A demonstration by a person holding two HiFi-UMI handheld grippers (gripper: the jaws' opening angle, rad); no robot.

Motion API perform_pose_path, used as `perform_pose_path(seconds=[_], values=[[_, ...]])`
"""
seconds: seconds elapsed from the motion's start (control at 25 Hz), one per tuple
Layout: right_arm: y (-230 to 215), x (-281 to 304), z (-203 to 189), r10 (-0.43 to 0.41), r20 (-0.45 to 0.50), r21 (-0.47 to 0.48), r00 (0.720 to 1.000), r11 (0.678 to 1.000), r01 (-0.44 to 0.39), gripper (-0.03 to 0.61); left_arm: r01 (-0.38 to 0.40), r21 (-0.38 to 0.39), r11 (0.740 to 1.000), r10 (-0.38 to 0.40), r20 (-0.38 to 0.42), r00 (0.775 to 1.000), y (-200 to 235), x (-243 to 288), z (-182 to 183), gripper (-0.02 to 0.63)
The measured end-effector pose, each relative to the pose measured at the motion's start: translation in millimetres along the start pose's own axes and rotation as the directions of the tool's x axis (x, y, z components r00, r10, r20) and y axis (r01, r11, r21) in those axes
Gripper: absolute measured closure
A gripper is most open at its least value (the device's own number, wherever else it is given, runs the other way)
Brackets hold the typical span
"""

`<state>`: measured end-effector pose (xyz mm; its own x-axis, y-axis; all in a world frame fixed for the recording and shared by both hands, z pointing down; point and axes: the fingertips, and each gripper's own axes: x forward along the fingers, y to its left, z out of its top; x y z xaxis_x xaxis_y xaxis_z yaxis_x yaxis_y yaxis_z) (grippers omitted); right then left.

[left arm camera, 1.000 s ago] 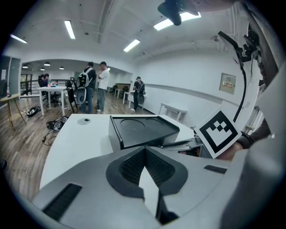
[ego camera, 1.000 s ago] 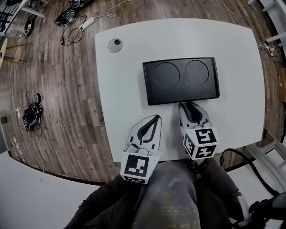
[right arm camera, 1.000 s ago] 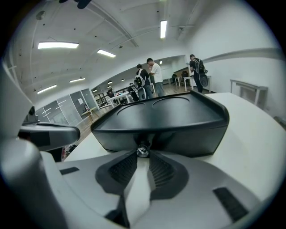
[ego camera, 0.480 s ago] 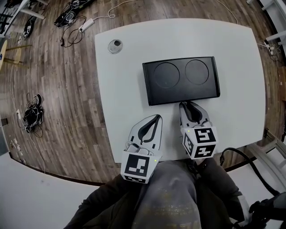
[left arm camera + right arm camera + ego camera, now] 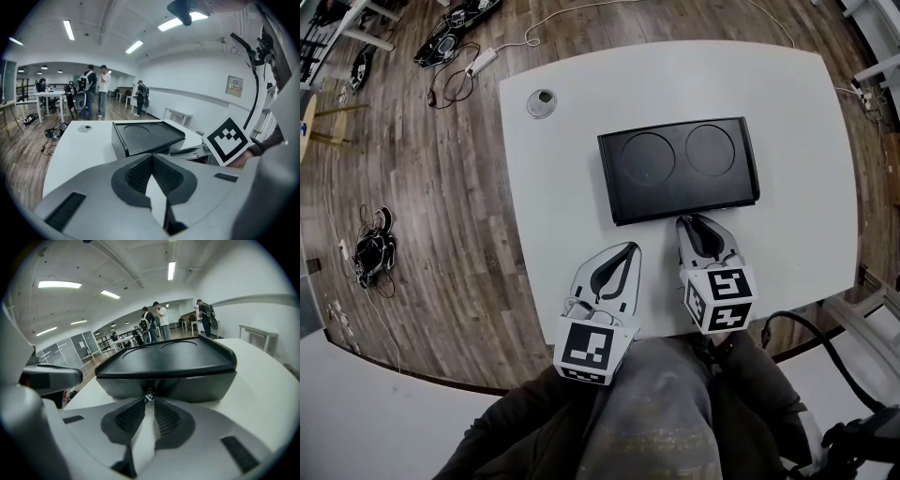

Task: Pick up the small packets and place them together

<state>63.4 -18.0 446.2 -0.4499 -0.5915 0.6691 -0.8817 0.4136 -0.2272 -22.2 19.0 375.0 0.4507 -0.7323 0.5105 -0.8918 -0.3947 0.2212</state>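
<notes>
My right gripper [image 5: 150, 400] has just been closing its jaws. They now stand narrow, with the tips pinched on a tiny, shiny, crinkled scrap that I take for a small packet [image 5: 149, 396]. It is too small to read any better. It sits at the near wall of the black tray [image 5: 675, 173] on the white table [image 5: 562, 169]. From the head view I cannot see the packet, because the gripper's own body covers the spot where its tips meet the tray's edge. My left gripper [image 5: 151, 158] has its jaw tips together with nothing between them. It hangs over the table short of the tray, just beside the right one. My lap fills the bottom of the head view and is cut off there.
</notes>
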Motion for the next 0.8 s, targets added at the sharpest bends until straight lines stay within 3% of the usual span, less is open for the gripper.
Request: perform_pose_path(seconds=[0.32,0.8], values=[[2.6,-10.8,-9.4,0.008,-0.003,-0.008,1.000,1.000,-0.008,0.511,0.015,0.009,1.000,-0.015,-0.007,1.000,-11.7,-1.0,0.0,0.611],[9.6,-34.3,-35.6,0.045,-0.008,-0.020,0.999,0.999,-0.045,0.511,-0.047,0.000,0.999,0.047,0.001,0.999,-27.5,-18.3,-9.3,0.611]])
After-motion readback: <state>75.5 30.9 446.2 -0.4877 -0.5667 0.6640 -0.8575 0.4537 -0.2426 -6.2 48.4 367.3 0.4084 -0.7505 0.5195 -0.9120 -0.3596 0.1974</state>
